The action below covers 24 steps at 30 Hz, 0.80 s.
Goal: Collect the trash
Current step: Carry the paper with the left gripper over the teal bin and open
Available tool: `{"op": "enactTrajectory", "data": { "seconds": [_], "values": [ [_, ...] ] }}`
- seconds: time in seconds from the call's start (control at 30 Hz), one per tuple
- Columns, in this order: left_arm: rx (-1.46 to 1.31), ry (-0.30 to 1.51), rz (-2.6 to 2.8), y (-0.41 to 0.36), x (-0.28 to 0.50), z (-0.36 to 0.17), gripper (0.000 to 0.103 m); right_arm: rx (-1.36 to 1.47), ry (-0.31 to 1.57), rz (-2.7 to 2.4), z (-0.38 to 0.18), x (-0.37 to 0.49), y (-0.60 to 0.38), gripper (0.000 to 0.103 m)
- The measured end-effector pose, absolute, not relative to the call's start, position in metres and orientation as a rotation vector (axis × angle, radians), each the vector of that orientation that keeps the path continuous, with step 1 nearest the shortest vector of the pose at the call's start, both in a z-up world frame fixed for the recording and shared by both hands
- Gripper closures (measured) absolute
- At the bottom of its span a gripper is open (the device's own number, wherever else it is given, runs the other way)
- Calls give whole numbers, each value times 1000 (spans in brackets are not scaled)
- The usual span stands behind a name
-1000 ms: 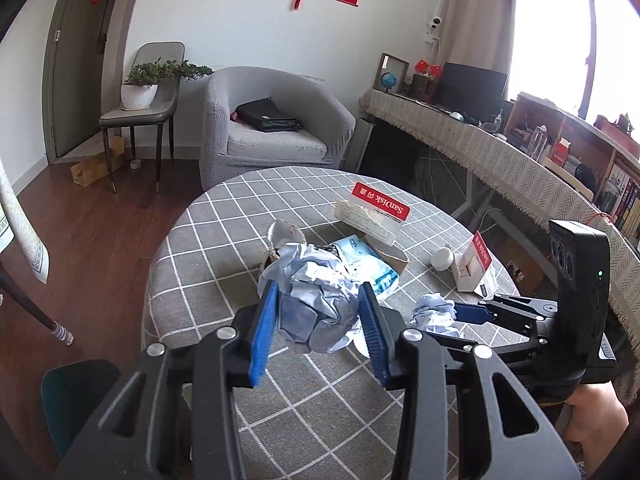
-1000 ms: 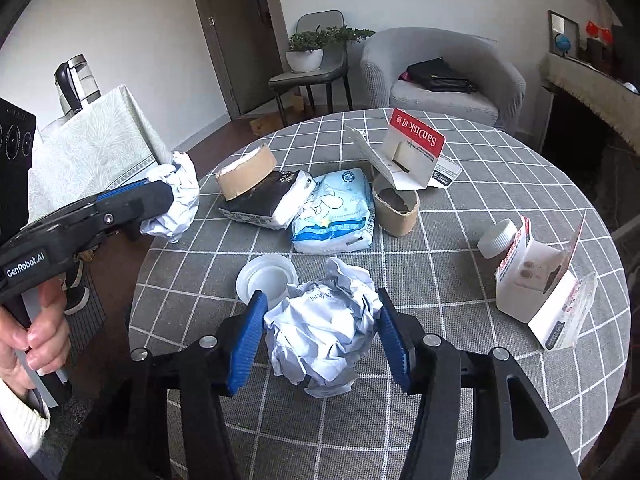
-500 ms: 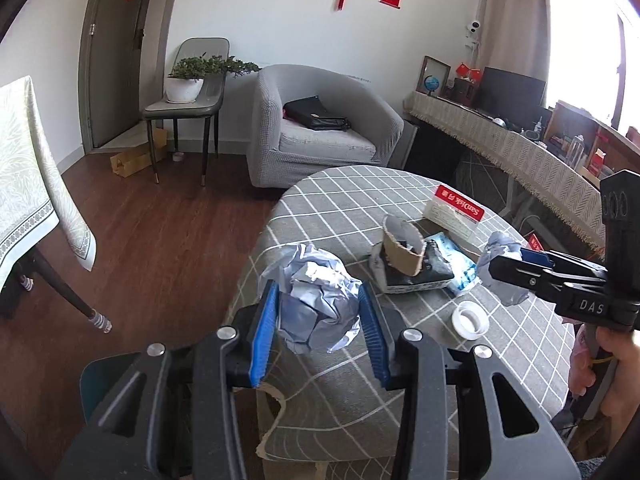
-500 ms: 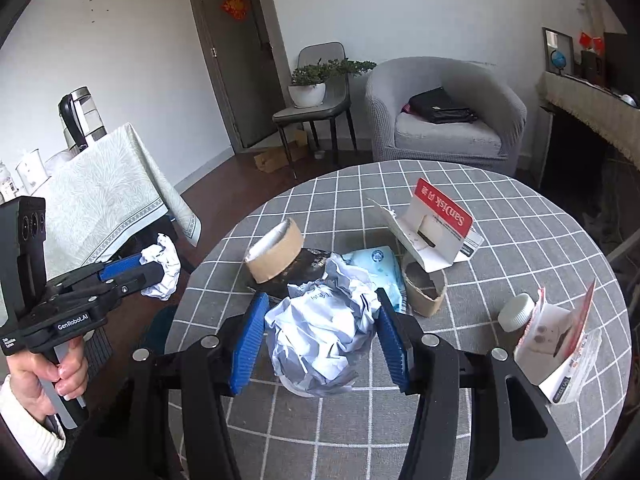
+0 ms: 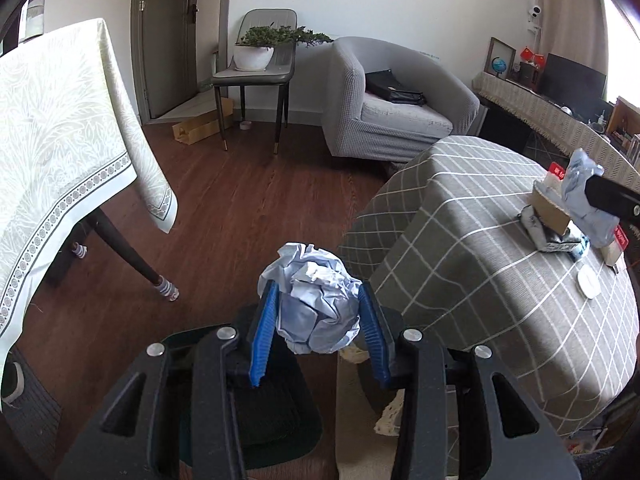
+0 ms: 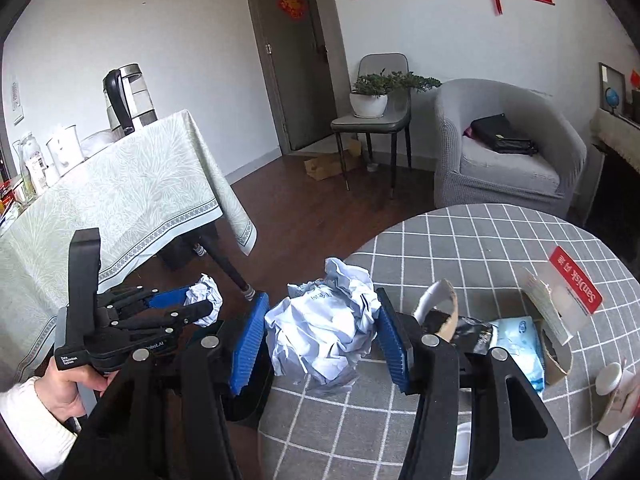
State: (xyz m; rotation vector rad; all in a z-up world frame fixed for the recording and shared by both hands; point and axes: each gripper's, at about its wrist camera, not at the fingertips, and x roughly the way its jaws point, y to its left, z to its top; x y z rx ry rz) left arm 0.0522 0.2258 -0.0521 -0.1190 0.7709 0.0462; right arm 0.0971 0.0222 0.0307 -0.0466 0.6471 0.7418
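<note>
Each paper ball is springy and held only by its sides, so either could slip free if the squeeze eases or the hand swings fast, and it would land on the wood floor [image 5: 256, 208] short of any bin; no bin can be made out for certain here. The left hand-held gripper [image 5: 318, 322] is closed on a crumpled paper ball [image 5: 316, 308] wedged between its blue pads, out past the edge of the counter [image 5: 480, 280] and over the floor. The right hand-held gripper [image 6: 322, 334] is likewise closed on a second paper ball [image 6: 326, 326], above the counter's near edge. Farther off, cardboard packaging [image 6: 560, 300] and wrappers wait on the counter.
</note>
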Motion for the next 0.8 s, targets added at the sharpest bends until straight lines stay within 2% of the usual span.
{"op": "enactTrajectory", "data": {
  "seconds": [0.33,0.57,0.63,0.7,0.8],
  "values": [
    [-133,951,119,287,51,-113,60,-105,671,851,18,93,106,49],
    [-182,1064,132,312,45,-137,59,-128,712,886,0,95,147,49],
    [-178,1070,129,314,43,-139,57,-125,726,902,-6,96,155,49],
    [-181,1068,129,318,41,-139,48,-135,743,904,-12,98,167,49],
    [-196,1056,132,326,37,-138,43,-138,771,909,-23,99,175,49]
  ]
}}
